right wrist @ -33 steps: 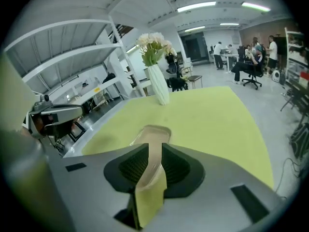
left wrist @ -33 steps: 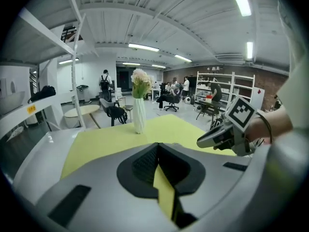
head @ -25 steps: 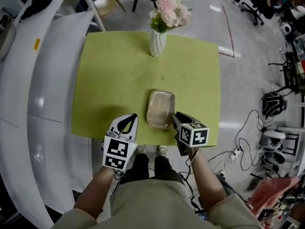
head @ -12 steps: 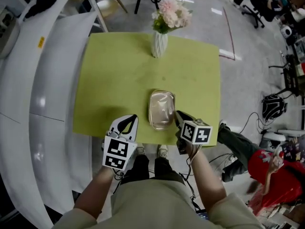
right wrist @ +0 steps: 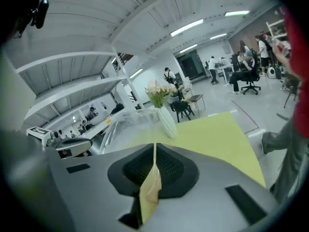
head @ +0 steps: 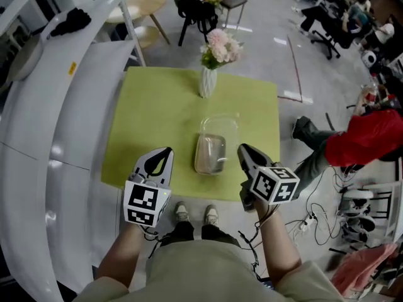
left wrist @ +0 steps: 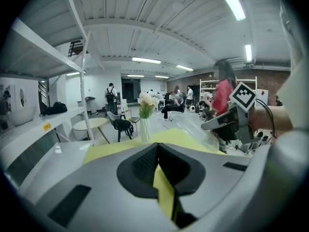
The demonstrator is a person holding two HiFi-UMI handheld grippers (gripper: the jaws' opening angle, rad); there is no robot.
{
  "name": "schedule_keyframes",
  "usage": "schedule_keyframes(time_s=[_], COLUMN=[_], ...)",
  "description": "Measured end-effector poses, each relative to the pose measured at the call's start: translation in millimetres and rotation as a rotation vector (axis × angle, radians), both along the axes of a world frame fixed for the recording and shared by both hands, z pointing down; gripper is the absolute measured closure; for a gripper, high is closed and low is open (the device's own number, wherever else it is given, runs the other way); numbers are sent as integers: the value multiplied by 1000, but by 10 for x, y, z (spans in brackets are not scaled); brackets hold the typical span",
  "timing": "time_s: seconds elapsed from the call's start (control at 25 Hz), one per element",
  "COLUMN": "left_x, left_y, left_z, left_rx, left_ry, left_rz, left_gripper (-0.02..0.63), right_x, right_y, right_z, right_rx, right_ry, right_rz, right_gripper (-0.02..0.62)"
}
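A clear plastic container (head: pixel 210 154) lies on the yellow-green table (head: pixel 151 115), its see-through lid (head: pixel 220 125) tipped open toward the vase. The white vase of pink flowers (head: pixel 208 80) stands at the table's far edge. My left gripper (head: pixel 164 153) hovers shut near the front edge, left of the container. To the container's right my right gripper (head: pixel 243 150) is also shut and holds nothing. The left gripper view shows the vase (left wrist: pixel 144 129), the lid (left wrist: pixel 190 124) and the right gripper (left wrist: pixel 217 124). In the right gripper view the lid (right wrist: pixel 123 124) stands before the vase (right wrist: pixel 168 123).
A white curved shelf unit (head: pixel 44 137) runs along the left of the table. A person in red (head: pixel 359 143) stands close on the right, by cables on the floor (head: pixel 352 200). Chairs and a round table (head: pixel 148 2) stand beyond the vase.
The container's lid now stands open; it lay shut before. Both grippers have drawn back and risen. A person in red has walked in on the right.
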State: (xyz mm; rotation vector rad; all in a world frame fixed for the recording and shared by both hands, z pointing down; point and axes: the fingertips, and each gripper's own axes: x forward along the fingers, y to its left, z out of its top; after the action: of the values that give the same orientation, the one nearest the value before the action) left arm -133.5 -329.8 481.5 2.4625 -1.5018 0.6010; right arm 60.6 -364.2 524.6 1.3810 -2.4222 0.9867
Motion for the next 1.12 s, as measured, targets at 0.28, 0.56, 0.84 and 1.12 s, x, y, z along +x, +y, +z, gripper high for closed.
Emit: schedule_keyframes(time_s=[0.28, 0.56, 0.84, 1.12], left_x=[-130, -153, -155, -237], left_y=[70, 371, 657, 846], left_z=[-946, -1795, -2264, -2323], left_rx=[199, 382, 503, 527], left_ry=[6, 22, 45, 29], left_rz=[-20, -14, -10, -28], left_gripper=[600, 600, 600, 598], right_x=[23, 69, 139, 134], right_y=[185, 630, 1026, 1285], right_z=[-1258, -2201, -2815, -2878], right_rx=[258, 470, 663, 696], right_ry=[-34, -54, -35, 25], right_rz=[9, 28, 32, 1], right_gripper=[572, 572, 571, 572])
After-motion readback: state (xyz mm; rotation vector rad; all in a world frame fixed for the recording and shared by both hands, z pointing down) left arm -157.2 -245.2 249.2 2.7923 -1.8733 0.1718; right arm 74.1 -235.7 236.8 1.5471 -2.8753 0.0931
